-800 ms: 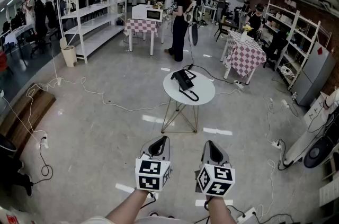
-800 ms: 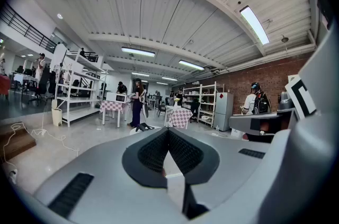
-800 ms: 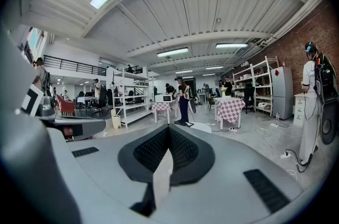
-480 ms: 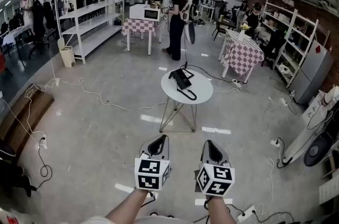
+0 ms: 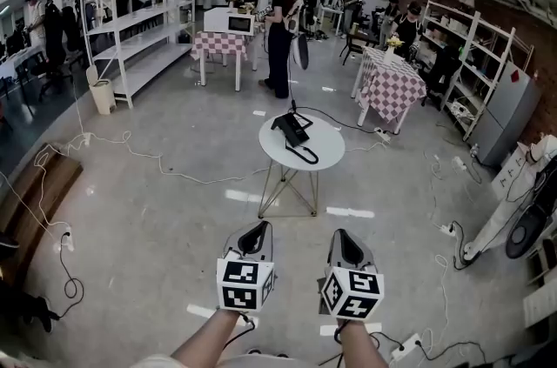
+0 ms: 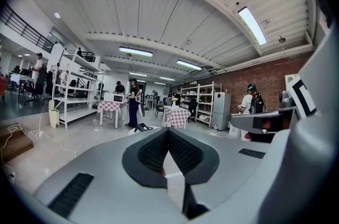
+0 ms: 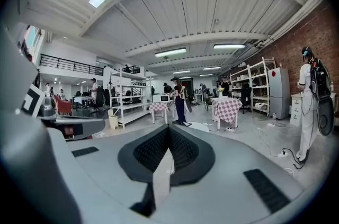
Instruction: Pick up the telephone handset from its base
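Note:
A black telephone (image 5: 291, 129) sits on a small round white table (image 5: 324, 150) a few steps ahead of me, its handset lying on the base and a cord (image 5: 305, 156) trailing over the tabletop. My left gripper (image 5: 254, 237) and right gripper (image 5: 340, 241) are held side by side low in the head view, well short of the table. Both have their jaws closed together with nothing between them. In the left gripper view the phone (image 6: 141, 126) shows small just left of the jaw tips (image 6: 168, 130). In the right gripper view the table (image 7: 200, 126) lies just beyond the jaw tips (image 7: 169, 127).
Cables (image 5: 157, 157) run across the grey floor to the left and right of the table. A person (image 5: 278, 36) stands behind it near a checkered table (image 5: 218, 44). White shelving (image 5: 130, 27) stands at the left, another checkered table (image 5: 392, 92) and shelves (image 5: 474, 62) at the right.
The table and the room have drifted slightly left and up in the head view. Both grippers keep the same place in the frame and stay shut.

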`<state>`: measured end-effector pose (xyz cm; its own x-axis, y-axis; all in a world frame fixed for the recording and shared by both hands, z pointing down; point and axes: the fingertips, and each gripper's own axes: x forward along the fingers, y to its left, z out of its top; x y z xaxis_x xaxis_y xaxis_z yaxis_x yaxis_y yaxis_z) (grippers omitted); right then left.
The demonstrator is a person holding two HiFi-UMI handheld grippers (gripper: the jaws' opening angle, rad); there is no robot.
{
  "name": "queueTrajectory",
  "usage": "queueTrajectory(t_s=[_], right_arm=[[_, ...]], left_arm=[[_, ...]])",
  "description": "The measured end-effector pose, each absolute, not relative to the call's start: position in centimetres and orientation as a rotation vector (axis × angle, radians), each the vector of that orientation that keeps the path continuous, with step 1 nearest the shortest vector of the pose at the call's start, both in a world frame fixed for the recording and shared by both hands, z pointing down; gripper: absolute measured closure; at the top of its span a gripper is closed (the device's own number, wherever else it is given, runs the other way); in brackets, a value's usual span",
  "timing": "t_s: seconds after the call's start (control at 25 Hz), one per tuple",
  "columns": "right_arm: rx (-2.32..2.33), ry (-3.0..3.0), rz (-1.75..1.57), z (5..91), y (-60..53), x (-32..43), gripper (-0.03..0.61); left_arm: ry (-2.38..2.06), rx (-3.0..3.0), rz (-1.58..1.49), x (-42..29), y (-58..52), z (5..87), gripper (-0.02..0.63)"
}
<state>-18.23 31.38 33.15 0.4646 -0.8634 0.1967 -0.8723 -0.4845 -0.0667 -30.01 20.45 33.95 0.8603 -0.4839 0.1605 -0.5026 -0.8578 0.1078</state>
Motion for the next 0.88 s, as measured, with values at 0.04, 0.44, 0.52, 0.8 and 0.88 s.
queueTrajectory(t_s=[0.04, 0.44, 0.52, 0.8, 0.88], right_arm=[[2.659, -1.563, 0.316, 33.0, 31.4, -18.3, 0.556], [2.691, -1.508, 0.348, 33.9, 30.4, -17.8, 0.555], [2.692, -1.506, 0.348, 33.7, 30.0, -17.7, 0.556], [2.658, -1.541, 0.38, 34.6, 28.1, -17.2, 0.556], [2.659, -1.545, 0.379, 34.5, 27.6, -16.8, 0.555]], left_arm=[[-0.767, 2.889, 0.193, -30.2, 20.3, 33.9, 0.598], [-0.755, 2.871, 0.206, -30.5, 18.0, 35.2, 0.598], [-0.751, 2.87, 0.208, -30.5, 17.7, 35.2, 0.598], [-0.763, 2.859, 0.219, -29.9, 16.3, 35.7, 0.598], [-0.768, 2.856, 0.221, -29.7, 15.8, 35.7, 0.598]])
